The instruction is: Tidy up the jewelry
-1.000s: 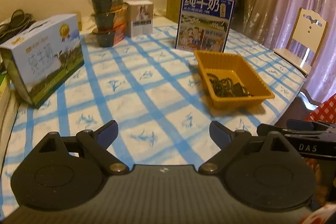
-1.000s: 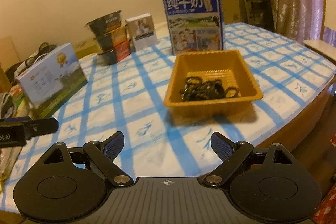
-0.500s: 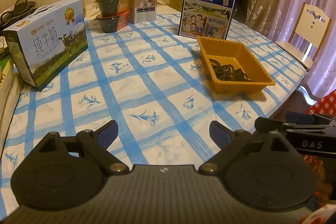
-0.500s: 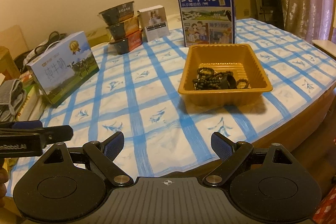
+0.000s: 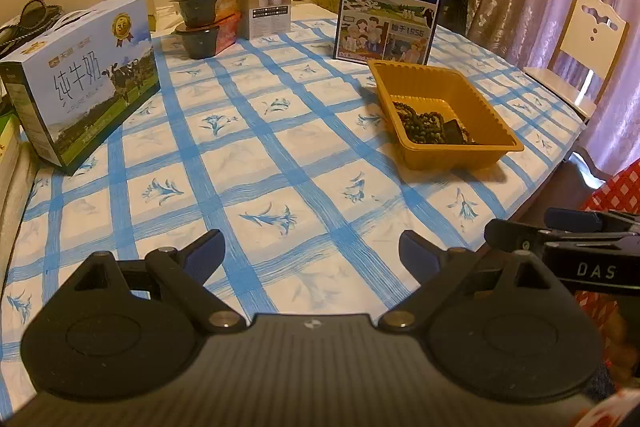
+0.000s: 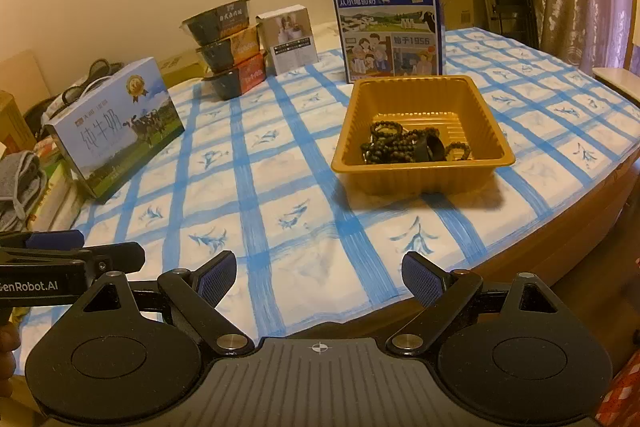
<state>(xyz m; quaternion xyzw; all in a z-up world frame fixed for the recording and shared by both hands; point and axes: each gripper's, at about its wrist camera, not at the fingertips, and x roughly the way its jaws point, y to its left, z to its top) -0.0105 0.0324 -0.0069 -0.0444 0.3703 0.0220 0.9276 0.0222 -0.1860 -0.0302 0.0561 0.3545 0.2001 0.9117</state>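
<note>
Left gripper (image 5: 312, 257): jaws stood wide apart with nothing between them, hovering over the near edge of the surface, tilted downward.
Right gripper (image 6: 319, 277): likewise spread wide and empty, beside the left one and just off the rounded near edge.
Surface (image 6: 256, 195): a round table under a white cloth with blue checks and small flower prints.
Tray (image 6: 420, 169): a shallow orange plastic tray, at about 1 o'clock from the right gripper and well apart from both grippers.
Jewelry (image 6: 404, 145): a tangle of dark beaded bracelets with one broad black band, heaped in the tray's near half.
Upright milk carton (image 6: 388, 23): a blue box with Chinese lettering, standing just behind the tray at 12 o'clock.
Lying milk box (image 5: 86, 83): a pale blue box with cows printed on it, at 10 o'clock near the left rim.
Stacked bowls (image 6: 228, 47): three dark lidded bowls piled at 11 o'clock, far side.
Small white box (image 6: 290, 41): upright, just beside the bowls.
Chair (image 5: 584, 43): a pale wooden one, off at 2 o'clock by the curtain.
</note>
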